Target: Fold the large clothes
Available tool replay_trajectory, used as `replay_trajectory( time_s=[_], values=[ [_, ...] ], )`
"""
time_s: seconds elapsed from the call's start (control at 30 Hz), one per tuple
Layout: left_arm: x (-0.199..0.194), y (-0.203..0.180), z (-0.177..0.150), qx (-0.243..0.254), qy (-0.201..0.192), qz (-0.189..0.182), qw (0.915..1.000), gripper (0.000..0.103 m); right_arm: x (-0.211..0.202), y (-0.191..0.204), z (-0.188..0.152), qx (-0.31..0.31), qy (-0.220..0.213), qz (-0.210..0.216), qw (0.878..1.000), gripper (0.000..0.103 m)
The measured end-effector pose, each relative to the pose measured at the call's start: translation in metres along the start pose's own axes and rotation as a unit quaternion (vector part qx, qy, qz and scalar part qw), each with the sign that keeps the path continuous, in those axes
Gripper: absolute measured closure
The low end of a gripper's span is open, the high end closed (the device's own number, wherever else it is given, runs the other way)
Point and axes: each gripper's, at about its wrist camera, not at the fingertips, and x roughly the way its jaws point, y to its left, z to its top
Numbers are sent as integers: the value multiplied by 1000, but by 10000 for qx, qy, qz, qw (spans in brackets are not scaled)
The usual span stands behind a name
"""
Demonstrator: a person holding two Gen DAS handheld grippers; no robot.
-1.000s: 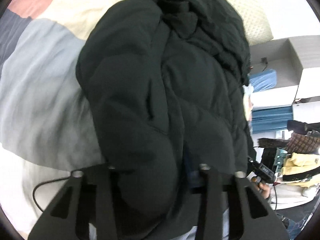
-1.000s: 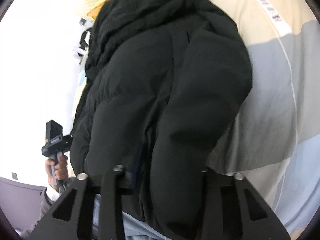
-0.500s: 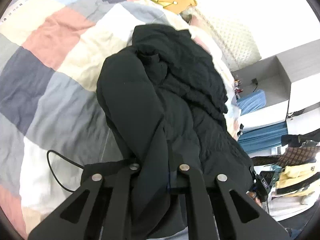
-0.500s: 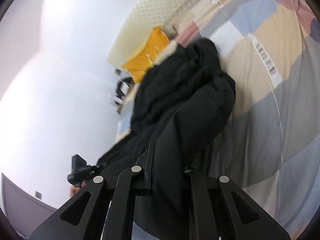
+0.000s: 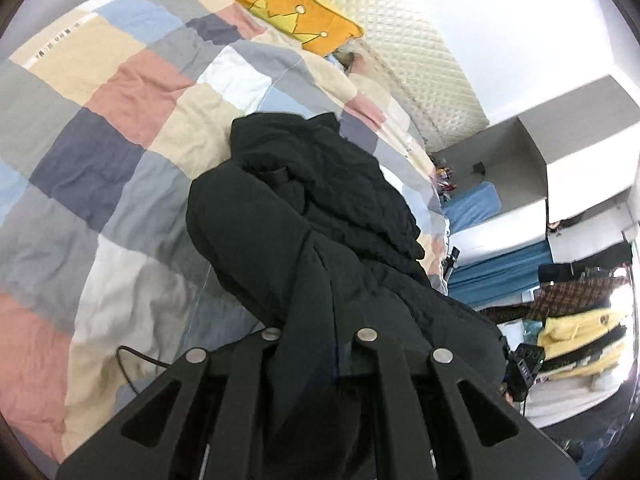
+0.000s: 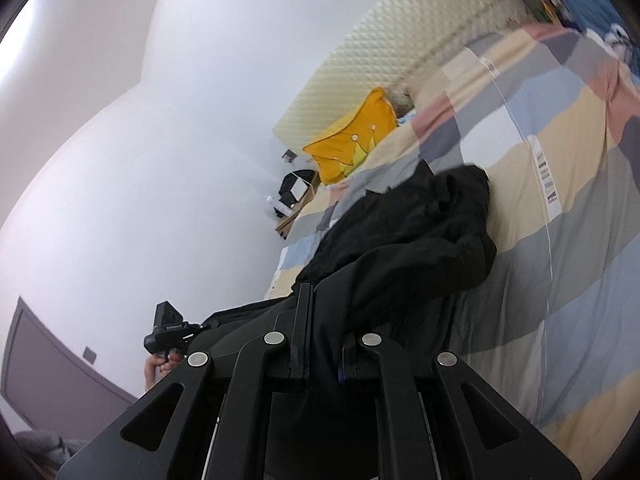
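I have both grippers clamped on the black puffer jacket [image 5: 304,216]: the left gripper [image 5: 316,336] pinches 1 hem edge, the right gripper [image 6: 320,340] another. Ahead of the jaws, the jacket drapes down onto the patchwork quilt [image 5: 120,92], its hood end resting near the yellow crown pillow [image 5: 292,4]. I judge this a lift for a fold. Keep both pinches level, hold the edge taut, and carry it toward the hood without dragging the quilt.

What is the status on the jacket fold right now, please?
Left gripper and right gripper both shut on the jacket. Near edge raised, far end bunched on the quilt. Nothing in the way.
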Motion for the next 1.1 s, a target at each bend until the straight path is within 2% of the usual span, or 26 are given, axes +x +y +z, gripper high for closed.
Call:
replay_trajectory(
  time_s=[0.13, 0.23, 0.37, 0.47, 0.63, 0.77, 0.93, 1.03, 1.1],
  values=[
    [-26, 0, -21, 71, 5, -41, 10000, 96, -20, 27, -12, -228, 0, -61, 9997, 97],
    [-48, -3, -42, 12, -94, -225, 9997, 97, -45, 42, -22, -271, -239, -16, 9993, 97],
    [-64, -15, -51, 118, -98, -410, 9990, 97, -68, 46, -26, -261, -628, -84, 9976, 97],
    [-57, -18, -46, 161, 27, -408, 9990, 96, -67, 33, -17, -32, -643, -261, 9976, 97],
    [-36, -17, -24, 486, 67, -97, 9987, 96, -44, 14, 7, 192, -444, -474, 9977, 97],
    [-23, -4, 3, 277, 103, -83, 9995, 96, -26, 8, 37, 215, -459, -442, 9977, 98],
    [-6, -9, 46, 156, 103, 15, 9998, 96, 9, -3, 79, 261, -462, -551, 9971, 98],
    [12, -6, 72, -132, 157, 95, 9997, 95, 36, -15, 105, 363, -401, -702, 9961, 98],
    [30, -1, 93, -537, 238, 153, 9982, 95, 55, -26, 122, 462, -361, -832, 9948, 99]
  ],
)
